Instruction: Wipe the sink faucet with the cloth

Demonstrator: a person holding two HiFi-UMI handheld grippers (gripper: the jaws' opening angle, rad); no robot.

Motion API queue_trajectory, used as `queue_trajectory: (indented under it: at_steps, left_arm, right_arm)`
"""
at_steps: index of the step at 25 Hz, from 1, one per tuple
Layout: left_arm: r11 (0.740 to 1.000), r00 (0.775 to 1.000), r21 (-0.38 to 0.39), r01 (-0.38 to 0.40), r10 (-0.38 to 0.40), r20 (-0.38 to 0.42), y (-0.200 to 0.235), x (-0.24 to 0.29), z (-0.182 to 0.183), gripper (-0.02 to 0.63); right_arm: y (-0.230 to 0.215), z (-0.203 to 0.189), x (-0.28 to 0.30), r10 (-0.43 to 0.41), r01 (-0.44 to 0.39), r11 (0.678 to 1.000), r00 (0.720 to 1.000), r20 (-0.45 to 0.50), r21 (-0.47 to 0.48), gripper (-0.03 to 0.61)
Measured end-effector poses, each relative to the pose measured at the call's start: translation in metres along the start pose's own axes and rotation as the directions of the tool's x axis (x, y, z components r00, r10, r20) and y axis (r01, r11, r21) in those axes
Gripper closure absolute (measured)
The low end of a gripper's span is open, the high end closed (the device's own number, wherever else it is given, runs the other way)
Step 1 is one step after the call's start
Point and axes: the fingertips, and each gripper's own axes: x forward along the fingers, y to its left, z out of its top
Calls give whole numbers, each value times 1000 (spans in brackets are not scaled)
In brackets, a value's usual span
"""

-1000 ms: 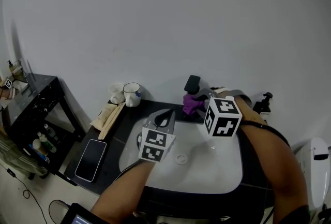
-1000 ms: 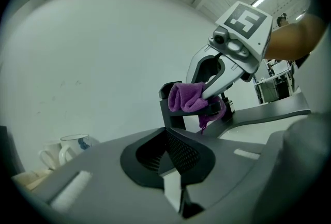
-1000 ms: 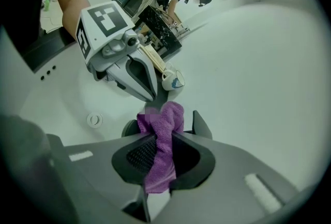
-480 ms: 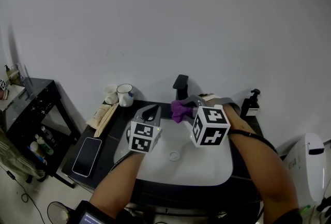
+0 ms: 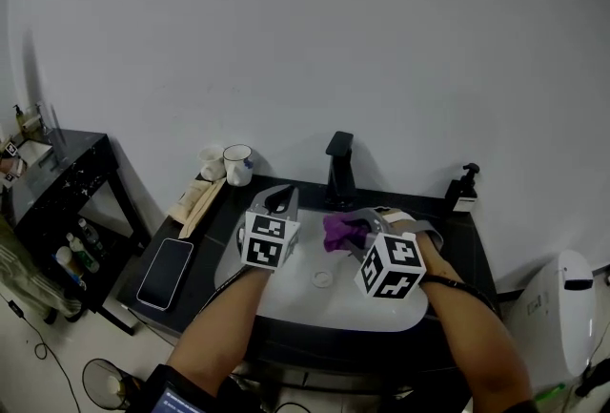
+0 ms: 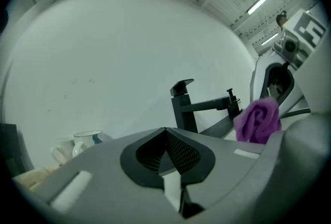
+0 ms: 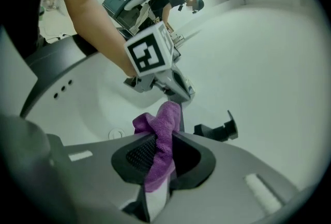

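At the centre of the head view, the purple cloth (image 5: 338,232) is being pinched between the jaws of the right gripper (image 5: 360,232), over the white sink (image 5: 286,292) and just below the black faucet (image 5: 339,168). Left of it, the left gripper (image 5: 278,202) is being held with jaws pressed together on nothing

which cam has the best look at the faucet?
Left gripper view: the faucet shows in full side profile, with handle, column and spout all unblocked. The head view shows it small and from above, spout foreshortened. The right gripper view catches only part of it, dark and tilted.
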Motion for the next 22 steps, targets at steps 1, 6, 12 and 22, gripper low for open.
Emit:
queue_trajectory:
  at_steps: [1, 6, 12, 22]
  left_arm:
    - [1000, 1000, 14, 6, -6, 3, -3, -1, 1, 597]
    - [998, 1000, 60, 11, -12, 20, -10, 2, 6, 597]
    - [998, 999, 64, 11, -14, 39, -8, 8, 10, 597]
    - [997, 999, 61, 36, -37, 19, -16, 23, 3, 597]
  right_arm:
    - [1, -8, 8, -26, 26, 1000, 1000, -11, 15, 514]
    - [-22, -35, 34, -196, 199, 977, 980, -39, 74, 512]
    - [-52, -41, 60, -251, 253, 956, 967, -37, 151, 511]
    - [-74, -47, 89, -218, 213, 944, 976, -7, 254, 509]
